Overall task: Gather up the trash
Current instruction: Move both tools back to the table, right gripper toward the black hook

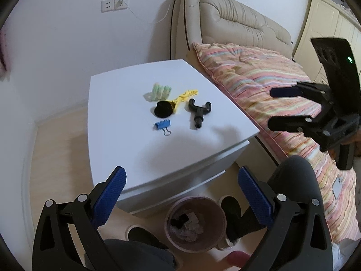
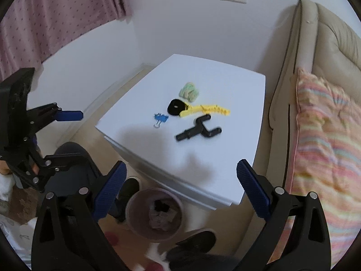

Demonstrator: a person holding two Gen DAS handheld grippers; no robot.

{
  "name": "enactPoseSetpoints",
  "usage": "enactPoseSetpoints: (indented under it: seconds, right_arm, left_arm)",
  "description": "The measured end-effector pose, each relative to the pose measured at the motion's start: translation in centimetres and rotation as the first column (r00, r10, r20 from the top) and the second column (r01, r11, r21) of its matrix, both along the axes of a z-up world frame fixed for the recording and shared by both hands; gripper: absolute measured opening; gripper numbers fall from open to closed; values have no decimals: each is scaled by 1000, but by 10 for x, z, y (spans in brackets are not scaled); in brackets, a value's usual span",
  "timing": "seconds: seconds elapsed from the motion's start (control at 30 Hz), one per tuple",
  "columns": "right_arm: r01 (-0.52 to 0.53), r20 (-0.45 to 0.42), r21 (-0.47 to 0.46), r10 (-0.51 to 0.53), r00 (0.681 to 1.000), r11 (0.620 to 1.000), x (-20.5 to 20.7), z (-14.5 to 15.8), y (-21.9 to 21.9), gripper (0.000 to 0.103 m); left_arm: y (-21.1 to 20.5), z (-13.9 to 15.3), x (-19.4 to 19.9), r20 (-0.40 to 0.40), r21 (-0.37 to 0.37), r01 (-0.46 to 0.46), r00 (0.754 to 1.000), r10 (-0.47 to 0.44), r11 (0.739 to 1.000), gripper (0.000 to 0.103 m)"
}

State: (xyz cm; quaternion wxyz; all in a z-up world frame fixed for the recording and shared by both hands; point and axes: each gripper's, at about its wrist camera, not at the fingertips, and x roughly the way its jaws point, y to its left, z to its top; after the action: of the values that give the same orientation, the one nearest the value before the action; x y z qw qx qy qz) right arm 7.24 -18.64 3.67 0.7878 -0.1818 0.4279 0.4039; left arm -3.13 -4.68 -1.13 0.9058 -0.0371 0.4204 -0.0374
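Observation:
A white nightstand (image 1: 126, 140) (image 2: 237, 85) carries a blue binder clip (image 1: 162, 125) (image 2: 160, 117), a black Y-shaped plastic part (image 1: 198, 112) (image 2: 198, 128), a black round piece (image 1: 163, 109) (image 2: 176, 108), a yellow toothed clip (image 1: 185, 96) (image 2: 205, 110) and a pale green bundle (image 1: 159, 92) (image 2: 189, 92). On the floor in front stands a pink trash bin (image 1: 173, 239) (image 2: 133, 219) with crumpled paper and dark scraps inside. My left gripper (image 1: 181, 196) (image 2: 65, 135) hangs open above the nightstand's front edge and the bin. My right gripper (image 2: 180, 189) (image 1: 274, 107) is open too, holding nothing.
A bed with a striped pink quilt (image 1: 270, 85) (image 2: 327, 146) and a beige padded headboard (image 1: 237, 18) flanks the nightstand. A pink curtain (image 2: 45, 11) hangs by the wall. The person's dark trousers (image 1: 293, 180) and slippers (image 2: 196, 239) surround the bin.

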Motion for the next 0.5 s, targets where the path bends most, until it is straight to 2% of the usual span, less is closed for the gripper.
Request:
enactPoseSetpoints:
  seconds: [0.27,0.5]
  right_arm:
    - [-118,8,-89,119,993,989,34,-6,38,96]
    - [-216,-71,-179,206,976,960,61,-31,73,96]
  left_arm:
    - [8,-2,2,3,-21,-15,1000,15,1000,96]
    - [18,-6,1,-5,-29,-38,999,38,999,96]
